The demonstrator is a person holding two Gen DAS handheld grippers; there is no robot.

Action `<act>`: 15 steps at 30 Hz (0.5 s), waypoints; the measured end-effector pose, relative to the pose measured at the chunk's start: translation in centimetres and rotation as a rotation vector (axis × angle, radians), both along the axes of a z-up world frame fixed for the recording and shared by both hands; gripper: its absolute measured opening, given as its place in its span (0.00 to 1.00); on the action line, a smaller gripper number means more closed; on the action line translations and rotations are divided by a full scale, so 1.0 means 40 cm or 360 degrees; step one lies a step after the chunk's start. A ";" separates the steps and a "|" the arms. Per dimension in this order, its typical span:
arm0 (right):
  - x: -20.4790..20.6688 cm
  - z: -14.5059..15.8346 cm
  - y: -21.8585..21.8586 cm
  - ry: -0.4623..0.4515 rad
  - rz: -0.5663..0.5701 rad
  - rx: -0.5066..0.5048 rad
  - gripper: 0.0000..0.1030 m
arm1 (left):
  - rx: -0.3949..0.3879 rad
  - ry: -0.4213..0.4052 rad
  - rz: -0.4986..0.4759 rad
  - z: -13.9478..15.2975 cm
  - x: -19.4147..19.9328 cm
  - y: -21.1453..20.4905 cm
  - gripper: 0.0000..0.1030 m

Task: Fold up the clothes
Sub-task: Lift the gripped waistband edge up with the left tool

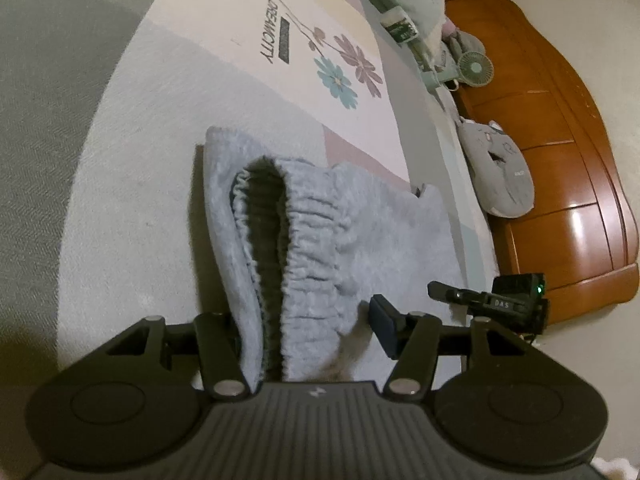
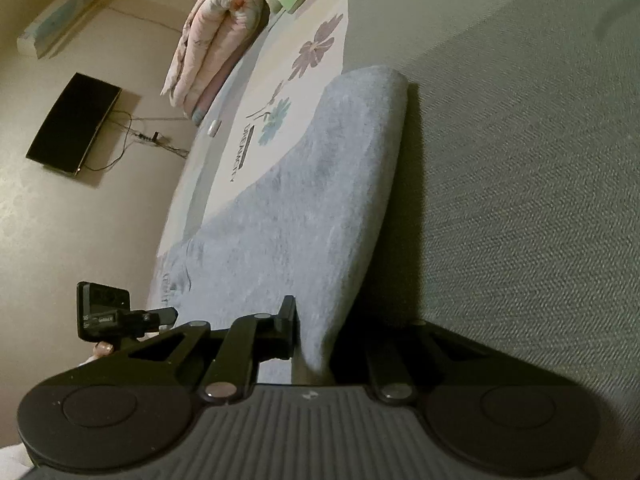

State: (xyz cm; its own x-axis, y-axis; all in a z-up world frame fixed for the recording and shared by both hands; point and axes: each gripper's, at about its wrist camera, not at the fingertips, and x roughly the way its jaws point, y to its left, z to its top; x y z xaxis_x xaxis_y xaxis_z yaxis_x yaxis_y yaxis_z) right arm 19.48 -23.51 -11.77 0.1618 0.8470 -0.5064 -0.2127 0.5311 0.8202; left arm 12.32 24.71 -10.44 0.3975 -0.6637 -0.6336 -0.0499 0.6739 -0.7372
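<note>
Light blue fleece pants [image 1: 320, 232] lie on the bed sheet [image 1: 132, 200], their gathered elastic waistband gaping toward the left wrist camera. My left gripper [image 1: 296, 316] stands open around that waistband. Its right pad [image 1: 382, 318] sits just clear of the fabric, and its left finger is hidden behind the cloth. In the right wrist view the pants [image 2: 304, 200] stretch away as a long folded strip. My right gripper [image 2: 316, 332] is shut on the near edge of that strip, with its right finger lost in shadow behind the cloth. Each gripper also shows at the side of the other's view.
The sheet carries flower prints and lettering [image 1: 276, 32]. A wooden headboard [image 1: 560, 140], a grey plush [image 1: 500, 168] and a small fan [image 1: 476, 66] line the right side. A folded quilt [image 2: 216, 40] lies at the far end. A grey woven surface [image 2: 520, 200] borders the bed.
</note>
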 end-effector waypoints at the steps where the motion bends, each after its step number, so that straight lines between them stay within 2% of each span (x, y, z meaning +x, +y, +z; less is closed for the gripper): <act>1: 0.000 -0.001 0.000 0.0004 -0.0005 0.0001 0.11 | -0.0002 -0.0012 -0.0017 0.001 0.002 -0.004 0.68; 7: 0.003 -0.008 -0.003 0.0033 -0.0004 0.0019 0.11 | 0.0058 -0.0030 -0.0061 0.009 0.011 -0.018 0.62; 8: 0.000 -0.007 -0.002 0.0028 -0.0009 0.0012 0.11 | 0.0080 -0.0031 -0.0049 0.011 0.006 -0.019 0.52; 10: -0.007 -0.007 -0.001 0.0023 -0.0028 0.0001 0.11 | 0.0148 -0.0032 -0.0018 0.019 -0.013 -0.020 0.44; 13: -0.010 -0.010 -0.004 0.0015 -0.0033 0.0016 0.11 | 0.0067 -0.0060 0.0005 0.006 -0.044 -0.002 0.44; 15: -0.009 -0.012 -0.006 0.0016 -0.0027 0.0029 0.11 | -0.0061 -0.0065 0.0037 -0.021 -0.054 0.026 0.43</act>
State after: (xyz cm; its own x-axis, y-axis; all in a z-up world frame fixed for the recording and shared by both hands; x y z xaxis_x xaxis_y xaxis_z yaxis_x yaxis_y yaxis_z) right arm 19.13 -23.73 -12.27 0.1716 0.8532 -0.4925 -0.1955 0.5195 0.8318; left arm 10.17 25.76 -11.27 0.4380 -0.6778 -0.5906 -0.0344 0.6439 -0.7644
